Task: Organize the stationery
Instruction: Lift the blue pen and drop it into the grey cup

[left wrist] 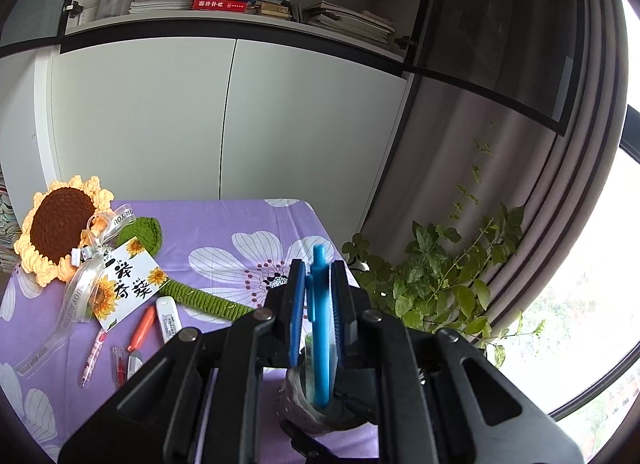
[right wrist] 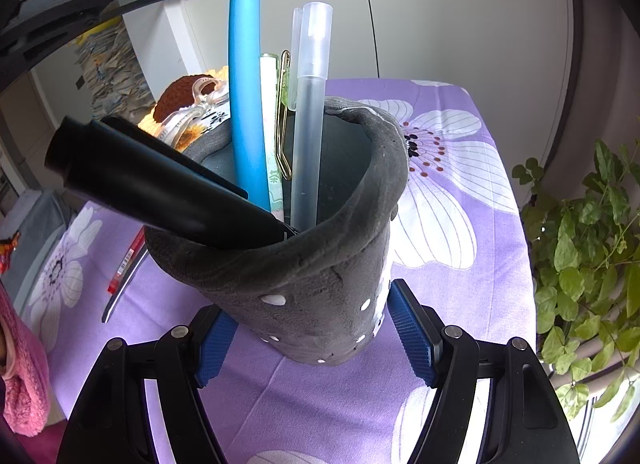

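Observation:
My left gripper (left wrist: 318,284) is shut on a blue pen (left wrist: 321,328) and holds it upright with its lower end inside the grey felt pen holder (left wrist: 304,412). In the right wrist view the blue pen (right wrist: 245,104) stands in the grey holder (right wrist: 312,284) beside a frosted clear pen (right wrist: 308,116), a white pen with a gold clip (right wrist: 276,136) and a thick black marker (right wrist: 160,192). My right gripper (right wrist: 312,340) has its blue pads on either side of the holder's base, holding it. Loose pens lie on the purple cloth: an orange one (left wrist: 142,328), a pink one (left wrist: 93,356), a red one (left wrist: 119,366).
A crochet sunflower (left wrist: 60,224) with a green stem and a card lies at the table's left. A white stick-shaped item (left wrist: 168,322) lies near the pens. A red pen (right wrist: 127,260) lies left of the holder. A leafy plant (left wrist: 440,276) stands past the table's right edge.

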### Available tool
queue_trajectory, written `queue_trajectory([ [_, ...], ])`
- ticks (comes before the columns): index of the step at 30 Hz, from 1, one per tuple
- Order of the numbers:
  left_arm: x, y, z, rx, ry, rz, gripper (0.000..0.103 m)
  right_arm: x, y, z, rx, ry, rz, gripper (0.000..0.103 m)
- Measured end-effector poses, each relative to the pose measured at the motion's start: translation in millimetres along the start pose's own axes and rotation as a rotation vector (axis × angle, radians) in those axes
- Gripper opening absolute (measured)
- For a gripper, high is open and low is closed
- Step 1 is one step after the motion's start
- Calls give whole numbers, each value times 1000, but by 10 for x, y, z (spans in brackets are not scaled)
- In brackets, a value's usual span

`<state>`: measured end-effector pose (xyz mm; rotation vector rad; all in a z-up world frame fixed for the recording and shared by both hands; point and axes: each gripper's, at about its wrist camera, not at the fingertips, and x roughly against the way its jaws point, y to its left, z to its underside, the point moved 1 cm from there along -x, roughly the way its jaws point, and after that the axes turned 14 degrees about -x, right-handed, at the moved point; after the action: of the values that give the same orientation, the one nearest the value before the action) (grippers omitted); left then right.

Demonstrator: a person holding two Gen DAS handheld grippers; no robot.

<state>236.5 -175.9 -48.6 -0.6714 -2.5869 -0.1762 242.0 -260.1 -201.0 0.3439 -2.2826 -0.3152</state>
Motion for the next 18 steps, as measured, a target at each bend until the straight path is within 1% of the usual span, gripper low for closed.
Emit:
queue_trajectory([
  [6, 133, -91, 133, -47, 33, 29, 11, -2, -6, 1, -3, 2, -3, 73],
  [9, 207, -45, 176, -51, 42, 15, 11, 6, -2, 13, -6, 4, -6, 74],
  [12, 275, 152, 219, -12, 67, -14, 11, -13, -11, 5, -10, 6, -9, 74],
  [14, 299, 337, 270, 19, 101, -49, 11, -18, -11, 2, -12, 7, -10, 74],
  [17, 296, 657, 398, 85, 163, -105, 16, -15, -14, 6, -12, 7, -11, 74],
  [18, 283, 749, 456, 112, 190, -111, 19, -15, -16, 6, -12, 7, -11, 74],
])
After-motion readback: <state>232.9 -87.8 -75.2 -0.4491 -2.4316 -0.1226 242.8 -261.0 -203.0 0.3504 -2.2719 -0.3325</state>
